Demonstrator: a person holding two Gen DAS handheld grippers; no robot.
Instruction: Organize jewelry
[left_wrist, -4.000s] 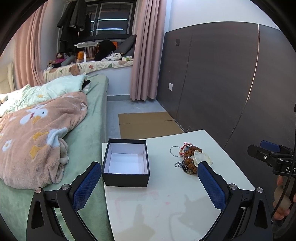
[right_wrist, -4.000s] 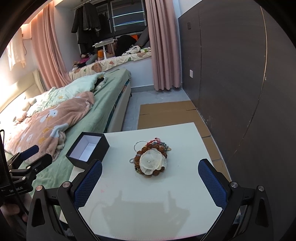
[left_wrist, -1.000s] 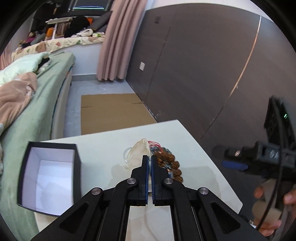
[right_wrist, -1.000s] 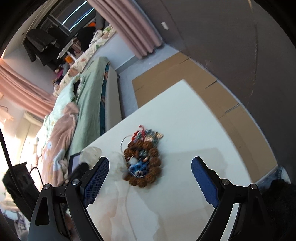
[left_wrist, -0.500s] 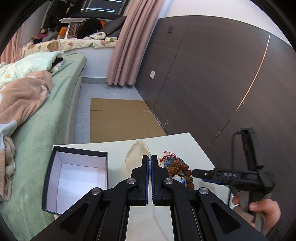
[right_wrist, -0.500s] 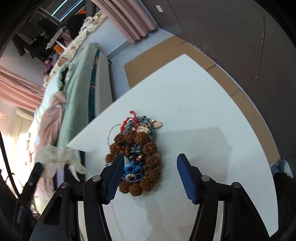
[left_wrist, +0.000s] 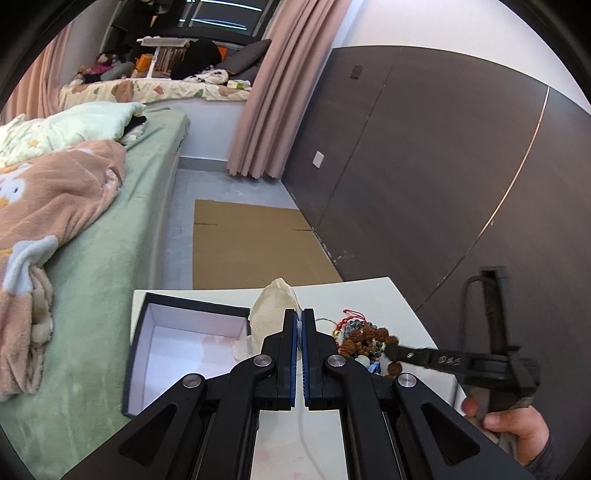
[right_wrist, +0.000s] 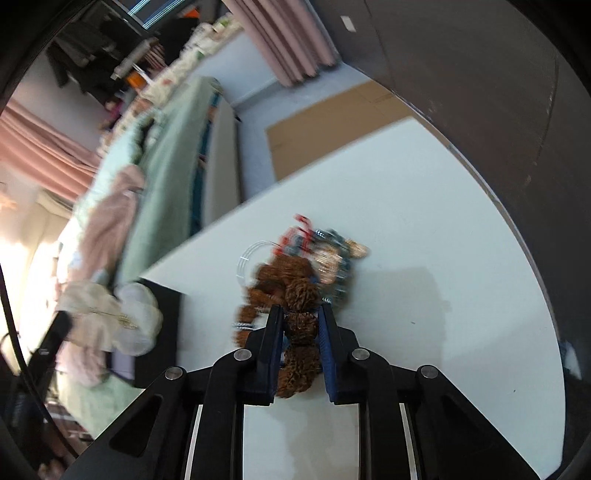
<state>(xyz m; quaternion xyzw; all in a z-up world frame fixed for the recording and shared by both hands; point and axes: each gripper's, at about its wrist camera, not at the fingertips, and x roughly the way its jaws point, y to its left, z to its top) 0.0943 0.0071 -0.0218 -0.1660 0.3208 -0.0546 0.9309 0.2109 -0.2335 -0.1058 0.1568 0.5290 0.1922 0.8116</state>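
The right tongs (right_wrist: 300, 338) are closing on the brown bead bracelet (right_wrist: 295, 299), a knobbly bead already between the pads; best to grip one bead firmly and lift slowly so the tangled red cord and chains beyond the tips fall free. The left tongs (left_wrist: 299, 334), clamped on a cream fabric flower (left_wrist: 271, 314), hover by the open black box (left_wrist: 147, 332) to their left on the white table (right_wrist: 424, 221).

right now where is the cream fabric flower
The cream fabric flower is pinched in the shut left gripper, held over the right edge of the open black box, left of the jewelry pile on the white table.
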